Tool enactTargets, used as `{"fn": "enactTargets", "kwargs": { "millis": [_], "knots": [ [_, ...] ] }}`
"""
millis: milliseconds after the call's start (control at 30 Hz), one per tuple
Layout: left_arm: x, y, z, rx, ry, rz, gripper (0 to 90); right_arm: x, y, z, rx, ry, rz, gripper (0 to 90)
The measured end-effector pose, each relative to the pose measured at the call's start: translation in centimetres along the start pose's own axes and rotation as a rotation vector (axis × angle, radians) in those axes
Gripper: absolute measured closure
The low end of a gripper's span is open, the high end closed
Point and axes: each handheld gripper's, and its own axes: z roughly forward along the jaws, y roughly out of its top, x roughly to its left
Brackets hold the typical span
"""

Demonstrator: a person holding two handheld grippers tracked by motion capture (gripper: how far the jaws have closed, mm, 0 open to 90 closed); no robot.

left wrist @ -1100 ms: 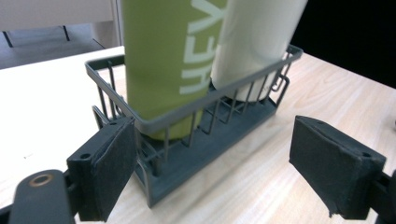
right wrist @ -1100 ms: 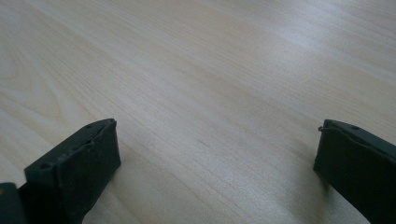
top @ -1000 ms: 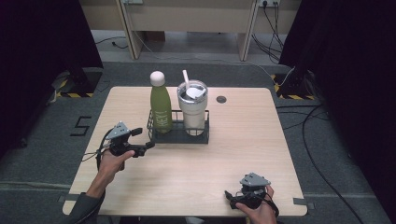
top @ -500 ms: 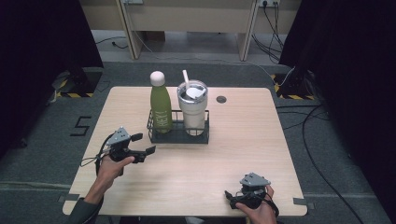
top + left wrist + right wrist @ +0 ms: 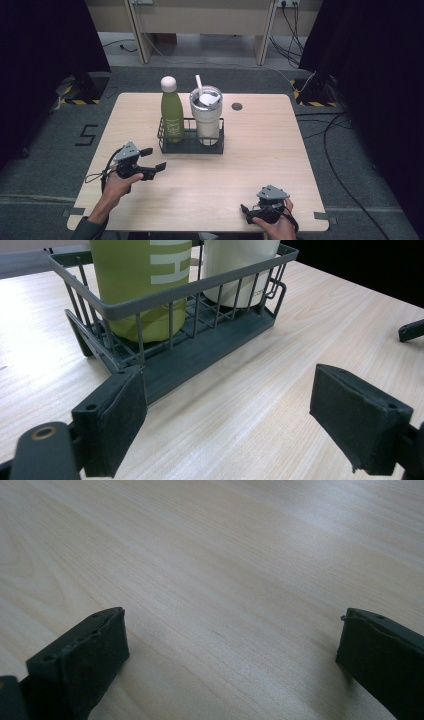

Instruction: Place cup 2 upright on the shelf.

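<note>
A dark wire basket (image 5: 191, 148) stands on the wooden table, a little behind its middle. In it stand upright a green bottle (image 5: 171, 111) with a white cap and a white tumbler (image 5: 206, 120) with a lid and straw. My left gripper (image 5: 156, 158) is open just off the basket's front left corner, apart from it. The left gripper view has the basket (image 5: 200, 347), bottle (image 5: 140, 285) and tumbler (image 5: 240, 270) close ahead of the spread jaws (image 5: 227, 410). My right gripper (image 5: 245, 210) rests open near the front right edge, over bare wood (image 5: 230, 655).
A small dark round grommet (image 5: 237, 106) sits in the table top behind the tumbler. Cables run over the grey floor at the right. Bare wood lies between the two grippers and to the right of the basket.
The left gripper has drifted slightly toward the table's near edge, still open. The right gripper and the basket have not moved.
</note>
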Motion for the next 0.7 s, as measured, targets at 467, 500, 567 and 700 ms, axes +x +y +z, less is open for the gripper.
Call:
{"fn": "enactTargets", "kwargs": {
  "millis": [467,500,567,700],
  "knots": [
    [-0.4,-0.6,-0.9,0.003,-0.002,0.011,14.7,0.0,0.0,0.0,0.002,0.000,0.001,0.4],
    [-0.5,-0.9,-1.1,0.004,-0.001,0.011,14.7,0.0,0.0,0.0,0.002,0.000,0.001,0.4],
    [-0.6,-1.2,-1.3,0.011,0.001,0.020,14.7,0.0,0.0,0.0,0.001,-0.001,0.000,0.3],
    [-0.9,-1.9,-1.5,0.026,-0.014,0.005,14.7,0.0,0.0,0.0,0.002,0.000,0.001,0.3]
  ]
}}
